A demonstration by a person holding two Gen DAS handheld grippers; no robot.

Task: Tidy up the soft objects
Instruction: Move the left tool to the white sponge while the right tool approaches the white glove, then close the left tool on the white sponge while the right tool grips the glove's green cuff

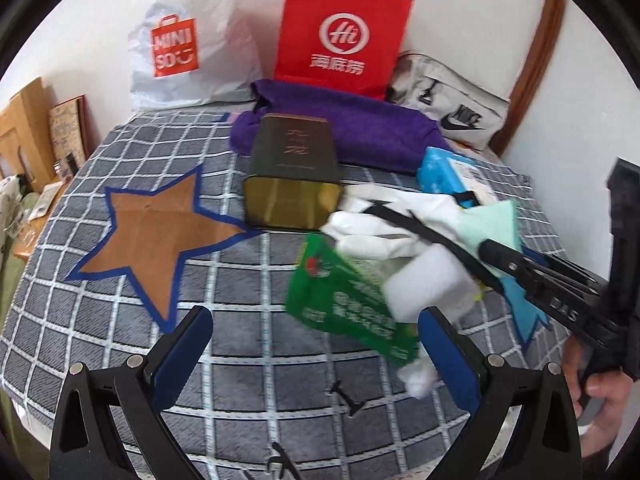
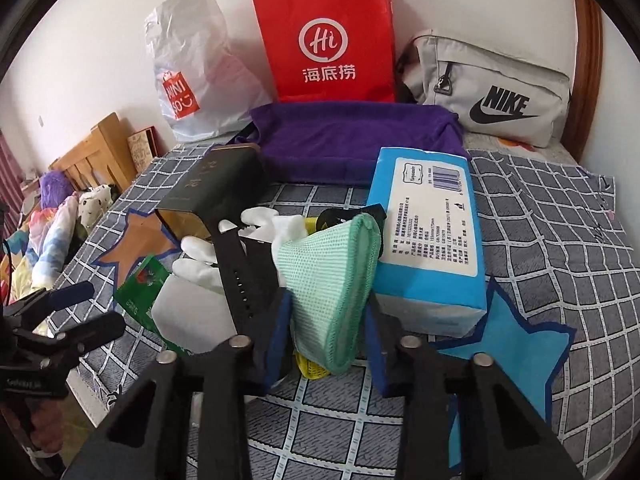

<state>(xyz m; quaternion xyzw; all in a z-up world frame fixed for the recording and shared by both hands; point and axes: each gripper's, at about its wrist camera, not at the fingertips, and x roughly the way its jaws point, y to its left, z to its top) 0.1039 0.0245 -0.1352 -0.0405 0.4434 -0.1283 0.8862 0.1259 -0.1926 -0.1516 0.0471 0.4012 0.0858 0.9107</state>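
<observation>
The right gripper point(image 2: 326, 330) is clamping the green mesh cloth point(image 2: 334, 280) beside the blue tissue pack point(image 2: 430, 240), the left gripper point(image 1: 312, 344) is gaping empty, and sorting is barely beginning.

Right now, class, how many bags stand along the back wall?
3: white plastic bag left, red paper bag centre, grey pouch right. More may be hidden behind them.

On the bed cover point(image 2: 560, 216), the towel point(image 2: 352, 140) lies behind the tin point(image 2: 208, 196), gloves point(image 2: 208, 248) and tissue pack point(image 2: 432, 236), with three bags point(image 2: 328, 40) against the wall behind it
</observation>
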